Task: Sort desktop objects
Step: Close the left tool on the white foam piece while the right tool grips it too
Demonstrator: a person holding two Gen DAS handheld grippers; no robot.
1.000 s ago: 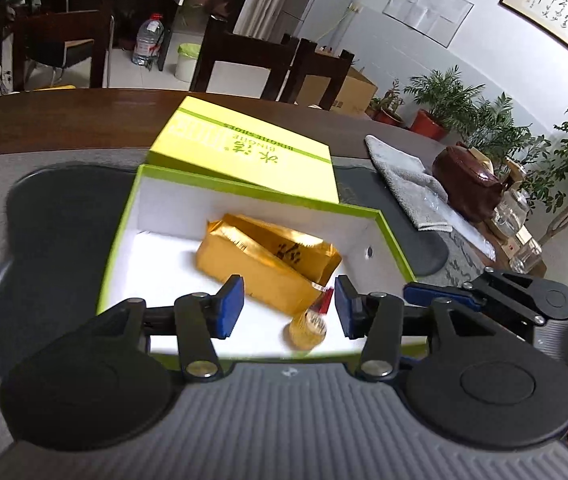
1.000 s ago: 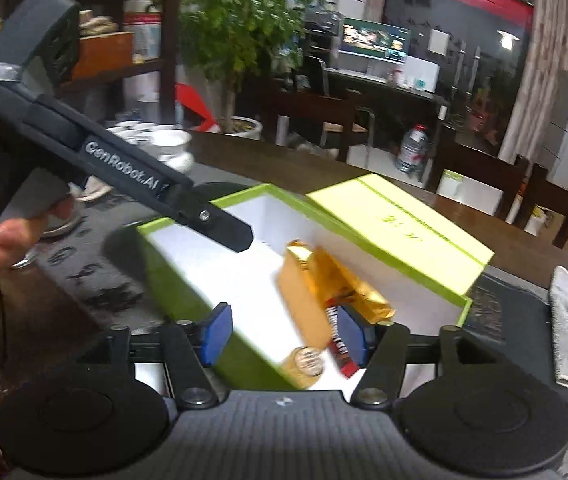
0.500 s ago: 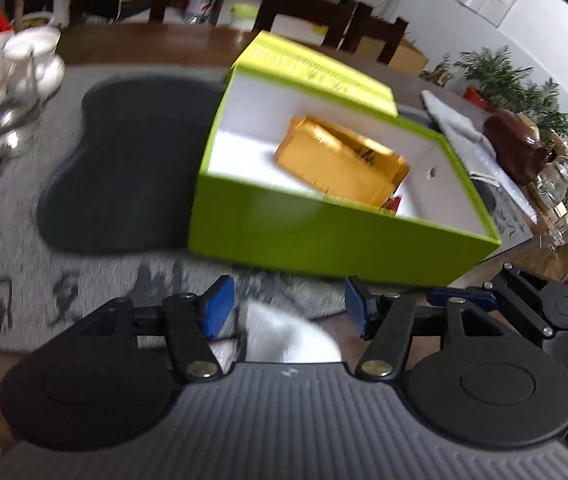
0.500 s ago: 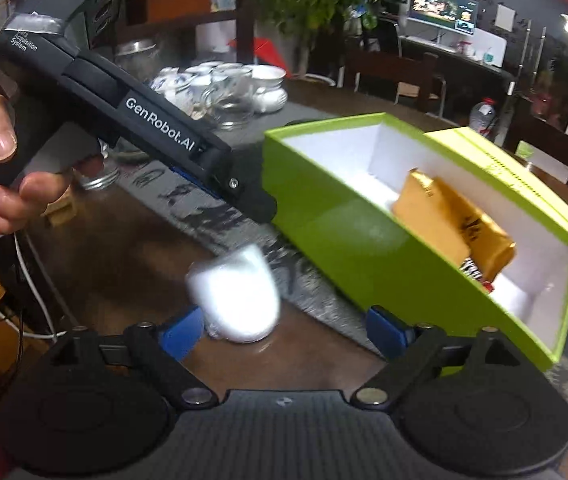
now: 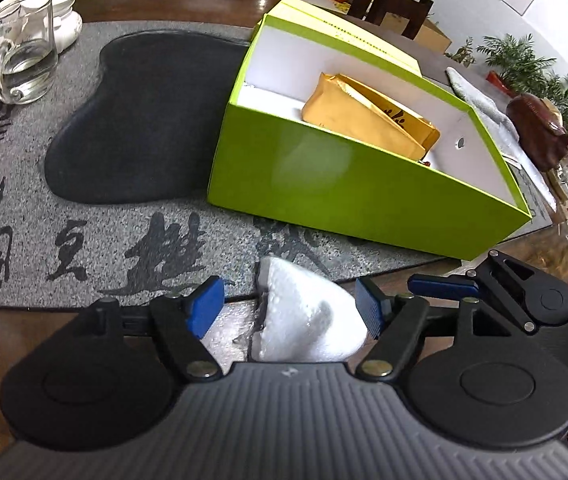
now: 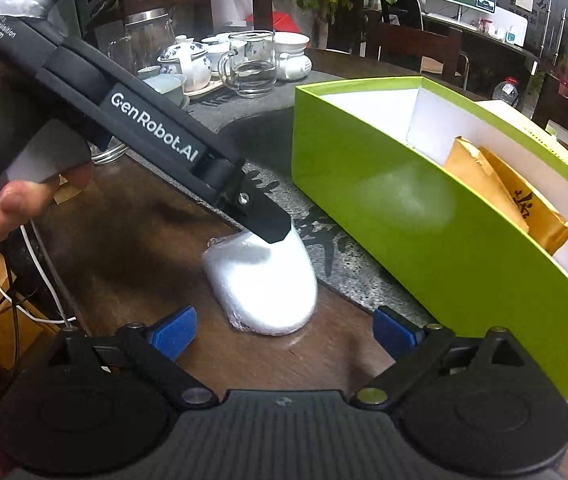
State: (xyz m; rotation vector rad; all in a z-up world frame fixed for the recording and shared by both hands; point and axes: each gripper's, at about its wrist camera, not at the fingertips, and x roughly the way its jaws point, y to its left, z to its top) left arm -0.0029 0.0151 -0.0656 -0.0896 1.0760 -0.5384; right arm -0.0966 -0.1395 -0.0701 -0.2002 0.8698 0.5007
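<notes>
White packet (image 5: 304, 312): a plastic-wrapped lump, low centre of the left wrist view, lying on the wooden table (image 6: 155, 248) at the edge of the grey mat (image 5: 83, 240); in the right wrist view it sits centre frame (image 6: 261, 284).
Left gripper (image 5: 290, 306): jaws spread, one blue pad on each side of the packet; the right-hand pad looks just beside or touching the wrap, the left-hand pad stands apart from it. Nothing is gripped.
Right gripper (image 6: 284, 330): jaws wide apart and empty, low in its own frame, near the packet and pointing at it.
Green box (image 5: 364, 184): open, right of centre, resting on the mat; gold pouches (image 5: 368, 116) lie inside against the far wall. It is near the packet, not touching.
Step, by judgement: the left gripper is lined up to close on the packet, presumably for the box.
Risk one: the slick, rounded wrap may squirt out as the pads close, since the packet sits off-centre between them.
Risk two: both grippers crowd one item; the tips could collide.
Risk three: a low carry could clip the box's near wall and shove the box.
Glass jug (image 5: 23, 60): upper left, well apart.
</notes>
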